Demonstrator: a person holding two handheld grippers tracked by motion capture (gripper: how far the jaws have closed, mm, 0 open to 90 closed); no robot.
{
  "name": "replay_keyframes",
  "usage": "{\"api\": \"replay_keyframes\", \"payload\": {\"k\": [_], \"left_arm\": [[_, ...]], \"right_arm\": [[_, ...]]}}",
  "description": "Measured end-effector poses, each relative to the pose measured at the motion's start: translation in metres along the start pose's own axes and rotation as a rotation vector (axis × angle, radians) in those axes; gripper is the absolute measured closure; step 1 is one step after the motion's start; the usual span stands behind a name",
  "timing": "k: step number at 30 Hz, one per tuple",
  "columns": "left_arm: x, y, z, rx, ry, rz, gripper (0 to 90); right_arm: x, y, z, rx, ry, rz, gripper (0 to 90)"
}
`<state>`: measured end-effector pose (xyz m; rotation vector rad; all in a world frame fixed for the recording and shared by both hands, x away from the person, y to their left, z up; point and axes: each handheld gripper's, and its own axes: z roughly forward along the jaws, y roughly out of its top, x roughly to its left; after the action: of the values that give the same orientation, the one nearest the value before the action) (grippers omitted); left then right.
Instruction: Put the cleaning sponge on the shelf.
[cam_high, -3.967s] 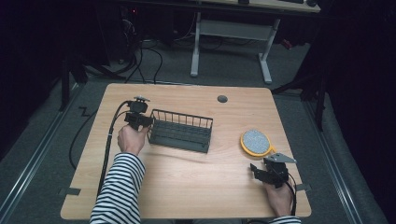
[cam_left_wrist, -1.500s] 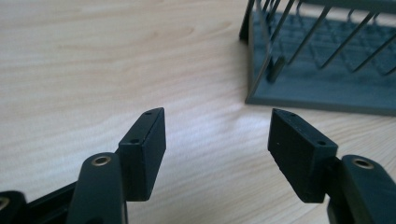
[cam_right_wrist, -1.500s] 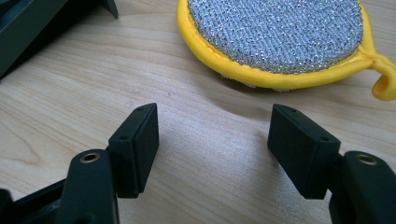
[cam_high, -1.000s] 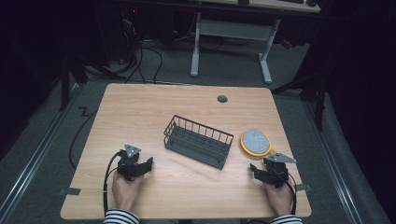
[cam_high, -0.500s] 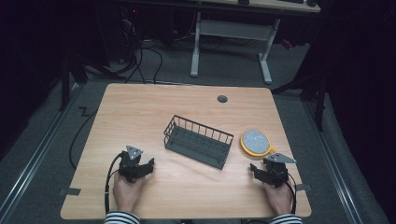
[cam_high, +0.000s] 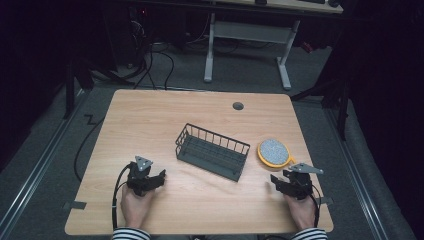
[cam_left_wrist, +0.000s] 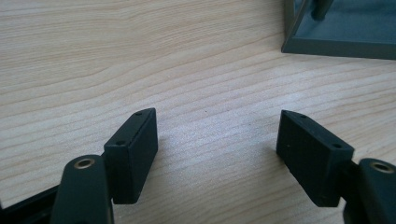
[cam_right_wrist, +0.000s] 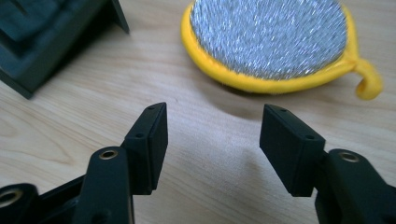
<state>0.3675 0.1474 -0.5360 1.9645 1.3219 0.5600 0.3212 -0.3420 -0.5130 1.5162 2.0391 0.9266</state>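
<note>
The left tool (cam_high: 159, 176) is rested near the front-left corner of the tabletop (cam_high: 150, 120), held by the left hand (cam_high: 134, 205). Its jaws are spread wide and have just been opening; nothing but bare wood is seen between them in the left gripper view. The right tool (cam_high: 275, 179) is rested near the front-right corner, held by the right hand (cam_high: 301, 210). Its jaws are also spread, though they have just been closing a little; nothing is pinched.

A dark grey wire basket (cam_high: 212, 151) is set approx. at the centre of the tabletop, skewed to the edges, empty. A round scrubbing pad w/ yellow rim (cam_high: 274, 152) is laid flat just right of the basket, near the right edge, directly ahead of the right tool and apart from it. In the right gripper view, the pad (cam_right_wrist: 271, 39) is seen beyond the jaw tips, w/ its yellow loop at the right side. A cable grommet (cam_high: 238, 106) is set near the far edge.
</note>
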Motion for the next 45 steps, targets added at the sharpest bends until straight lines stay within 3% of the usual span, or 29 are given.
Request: {"api": "replay_keyframes", "payload": {"k": [5,12,19,31,34,40,43,44,45], "left_arm": [[0.0,0.0,0.0,0.001,0.0,0.004,29.2],[-0.001,0.0,0.0,0.001,0.001,0.005,29.2],[-0.001,0.0,0.0,0.001,0.002,0.005,29.3],[-0.001,0.0,0.0,0.001,0.001,0.004,29.4],[-0.001,0.0,0.0,0.001,0.002,0.005,29.2],[-0.001,0.0,0.0,0.002,-0.001,0.006,28.3],[-0.002,0.0,0.0,0.004,0.001,0.01,28.4],[-0.002,0.0,0.0,0.004,0.001,0.01,28.7],[-0.001,0.0,0.0,0.002,-0.003,0.004,28.7]], "right_arm": [[-0.012,0.015,-0.017,-0.054,0.018,0.016,44.0],[-0.033,0.043,-0.01,-0.059,0.0,0.053,38.9],[-0.056,0.062,0.014,-0.026,-0.016,0.119,35.4],[-0.064,0.07,0.041,0.056,-0.018,0.141,35.4],[-0.066,0.069,0.048,0.098,-0.017,0.149,36.0],[-0.073,0.065,0.055,0.136,0.041,0.201,39.5],[-0.081,0.062,0.059,0.152,0.109,0.238,46.4],[-0.081,0.062,0.059,0.152,0.109,0.238,46.4],[-0.085,0.062,0.059,0.16,0.138,0.247,52.2]]}}
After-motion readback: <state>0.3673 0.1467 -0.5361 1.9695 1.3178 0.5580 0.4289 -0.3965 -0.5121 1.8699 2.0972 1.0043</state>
